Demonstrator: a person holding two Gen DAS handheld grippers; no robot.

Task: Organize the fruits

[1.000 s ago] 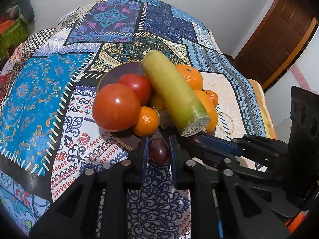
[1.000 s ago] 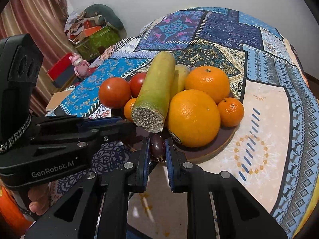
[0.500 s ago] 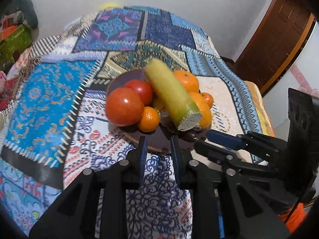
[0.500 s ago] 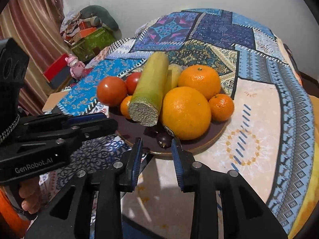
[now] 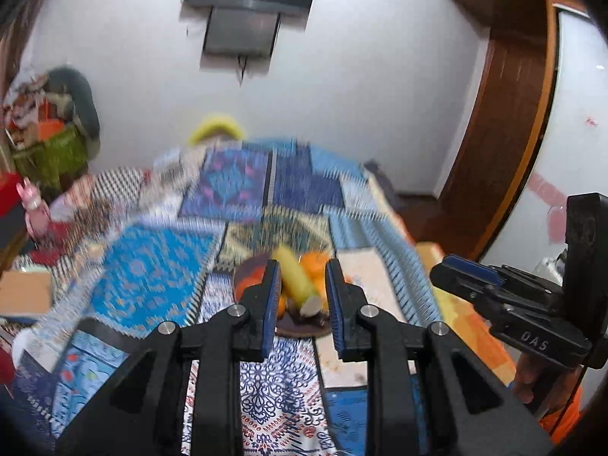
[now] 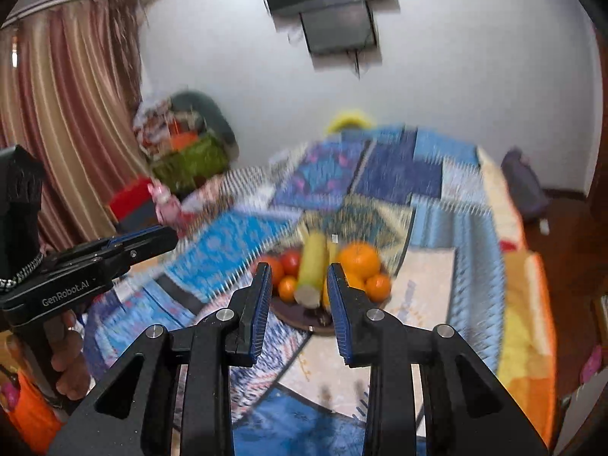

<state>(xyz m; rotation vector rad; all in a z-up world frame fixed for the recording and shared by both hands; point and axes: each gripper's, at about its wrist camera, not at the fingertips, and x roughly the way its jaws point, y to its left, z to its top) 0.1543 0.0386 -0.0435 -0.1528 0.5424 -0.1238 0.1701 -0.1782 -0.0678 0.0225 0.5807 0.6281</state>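
Patchwork-covered bench carries the plate (image 6: 304,319) of fruit (image 6: 357,260) well beyond both grippers; left gripper (image 5: 300,296) and right gripper (image 6: 300,300) fingers slightly spread, empty; judged best kept clear, retreating without nudging the pile

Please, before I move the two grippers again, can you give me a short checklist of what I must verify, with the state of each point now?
1. Left gripper empty: ok. Its fingers stand apart with nothing between them.
2. Right gripper empty: ok. Its fingers stand apart and hold nothing.
3. Fruits on the plate: ok. The tomatoes, the oranges and the long yellow-green fruit are all on it.
4. Grippers clear of the plate: ok. Both are above it and apart from it.
5. Long fruit lies stable on the pile: cannot tell.
6. No loose fruit on the cloth: cannot tell, the pictures are blurred.
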